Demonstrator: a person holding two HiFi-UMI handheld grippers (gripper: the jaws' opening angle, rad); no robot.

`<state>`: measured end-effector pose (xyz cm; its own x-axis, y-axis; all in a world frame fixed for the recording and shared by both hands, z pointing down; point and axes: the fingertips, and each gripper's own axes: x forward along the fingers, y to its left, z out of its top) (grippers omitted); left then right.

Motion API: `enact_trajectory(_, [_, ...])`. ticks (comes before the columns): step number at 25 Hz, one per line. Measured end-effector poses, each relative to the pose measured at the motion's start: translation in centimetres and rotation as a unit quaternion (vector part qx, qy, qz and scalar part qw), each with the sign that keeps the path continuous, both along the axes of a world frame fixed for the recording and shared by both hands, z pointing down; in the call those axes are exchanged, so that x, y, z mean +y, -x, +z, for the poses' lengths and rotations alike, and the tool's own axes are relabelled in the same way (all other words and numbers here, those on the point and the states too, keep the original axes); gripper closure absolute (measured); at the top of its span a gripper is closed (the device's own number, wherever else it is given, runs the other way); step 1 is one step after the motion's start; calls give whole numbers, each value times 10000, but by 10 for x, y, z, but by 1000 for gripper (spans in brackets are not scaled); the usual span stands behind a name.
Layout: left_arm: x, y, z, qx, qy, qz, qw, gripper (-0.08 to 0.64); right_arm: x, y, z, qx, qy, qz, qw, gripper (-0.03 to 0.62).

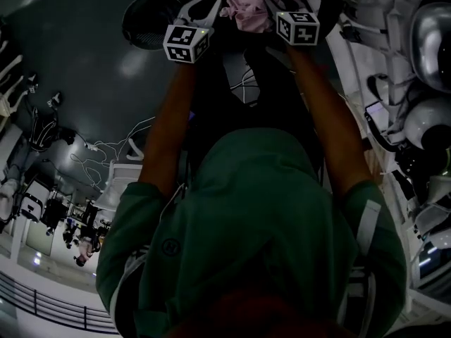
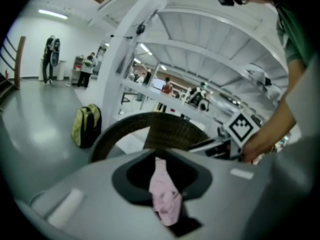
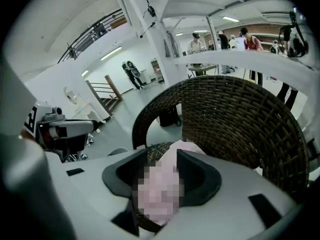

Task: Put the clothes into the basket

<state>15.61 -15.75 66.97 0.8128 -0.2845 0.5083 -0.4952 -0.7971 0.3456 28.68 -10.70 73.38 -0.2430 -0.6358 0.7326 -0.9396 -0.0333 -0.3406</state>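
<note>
Seen from above, a person in a green top reaches both arms toward the top of the frame, with a pink garment (image 1: 250, 5) bunched between the two grippers. The left gripper (image 2: 161, 176) has its jaws slightly parted, and a thin strip of the pink cloth hangs loose in the gap. The right gripper (image 3: 162, 176) stands wider, with cloth filling its gap but apparently not pinched. The woven basket (image 3: 235, 114) looms just ahead of both. For a clean drop, the cloth should clear the near rim and both jaws should open fully so nothing snags. A yellow-green backpack (image 2: 86, 125) sits on the floor at left and cables (image 1: 113, 146) trail at centre left; neither blocks the way.
</note>
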Motion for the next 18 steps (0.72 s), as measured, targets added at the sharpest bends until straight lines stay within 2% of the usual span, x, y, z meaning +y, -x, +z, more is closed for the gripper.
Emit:
enact_trajectory(7, [21, -42, 104, -373, 566, -125, 9976, 423, 3, -29, 78, 82, 365, -108, 9992, 371])
enact_trajectory(14, [33, -57, 196, -529, 1071, -322, 9923, 383, -2, -39, 154, 118, 632, -100, 9979, 353])
enact_trajectory(18, [41, -59, 244, -571, 1522, -368, 9860, 371, -7, -36, 188, 188, 762, -307, 9964, 353])
